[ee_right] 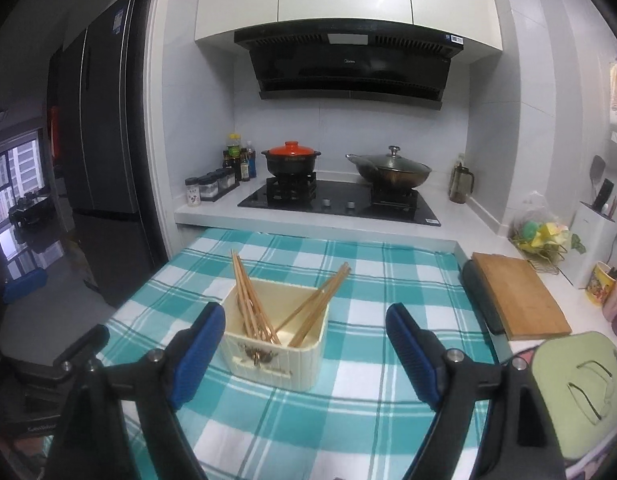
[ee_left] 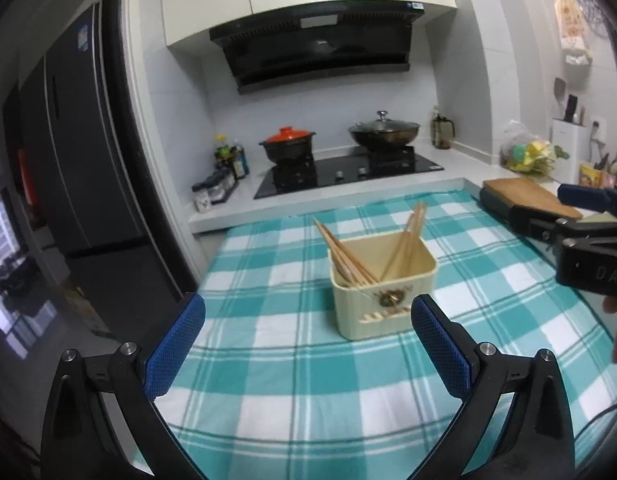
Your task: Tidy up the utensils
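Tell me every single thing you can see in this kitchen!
chopsticks: several, light wood, leaning in the holder
holder: one, cream, on the cloth
cloth: one, teal and white checks, over the table
clay pot: one, black with orange lid, left burner
wok: one, dark with glass lid, right burner
stove: one, black, on the counter
cutting board: one, wooden, right of the cloth
fridge: one, dark, left
left gripper: blue pads, open, empty
right gripper: blue pads, open, empty
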The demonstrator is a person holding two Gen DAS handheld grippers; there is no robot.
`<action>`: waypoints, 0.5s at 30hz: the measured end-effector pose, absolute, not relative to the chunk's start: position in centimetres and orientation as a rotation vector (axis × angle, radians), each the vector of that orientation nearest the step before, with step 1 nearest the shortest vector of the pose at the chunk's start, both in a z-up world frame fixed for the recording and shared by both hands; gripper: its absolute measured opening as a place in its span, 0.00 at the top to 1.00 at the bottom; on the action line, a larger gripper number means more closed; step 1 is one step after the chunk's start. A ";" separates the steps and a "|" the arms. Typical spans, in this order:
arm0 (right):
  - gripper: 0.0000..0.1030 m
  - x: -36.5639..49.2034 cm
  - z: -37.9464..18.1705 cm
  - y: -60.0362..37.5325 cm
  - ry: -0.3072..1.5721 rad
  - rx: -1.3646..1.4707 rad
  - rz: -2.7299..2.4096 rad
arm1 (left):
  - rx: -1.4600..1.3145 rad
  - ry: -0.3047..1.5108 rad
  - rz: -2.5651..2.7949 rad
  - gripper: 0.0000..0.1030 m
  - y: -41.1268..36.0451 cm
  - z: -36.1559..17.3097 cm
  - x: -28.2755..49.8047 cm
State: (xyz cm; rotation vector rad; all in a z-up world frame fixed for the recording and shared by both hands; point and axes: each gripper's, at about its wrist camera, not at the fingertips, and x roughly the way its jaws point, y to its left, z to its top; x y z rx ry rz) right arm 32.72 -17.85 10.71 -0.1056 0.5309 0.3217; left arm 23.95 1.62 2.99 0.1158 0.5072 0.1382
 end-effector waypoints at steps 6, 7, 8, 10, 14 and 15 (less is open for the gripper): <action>0.18 25.3 9.0 -19.8 0.572 -0.049 0.255 | -0.064 0.557 0.045 0.00 2.9 3.1 19.5; 0.18 24.2 8.8 -20.0 0.568 -0.058 0.249 | -0.074 0.566 0.032 0.00 3.0 3.2 19.2; 0.18 23.2 8.6 -19.9 0.568 -0.076 0.244 | -0.068 0.572 0.039 0.00 2.8 3.3 18.9; 0.18 21.8 8.6 -19.8 0.558 -0.098 0.249 | -0.028 0.551 0.094 0.00 2.2 3.7 18.3; 0.18 20.0 9.7 -19.9 0.515 -0.084 0.257 | -0.035 0.555 0.106 0.00 1.9 4.0 17.8; 0.18 19.8 9.9 -19.9 0.506 -0.087 0.259 | -0.042 0.558 0.107 0.00 2.0 4.0 17.9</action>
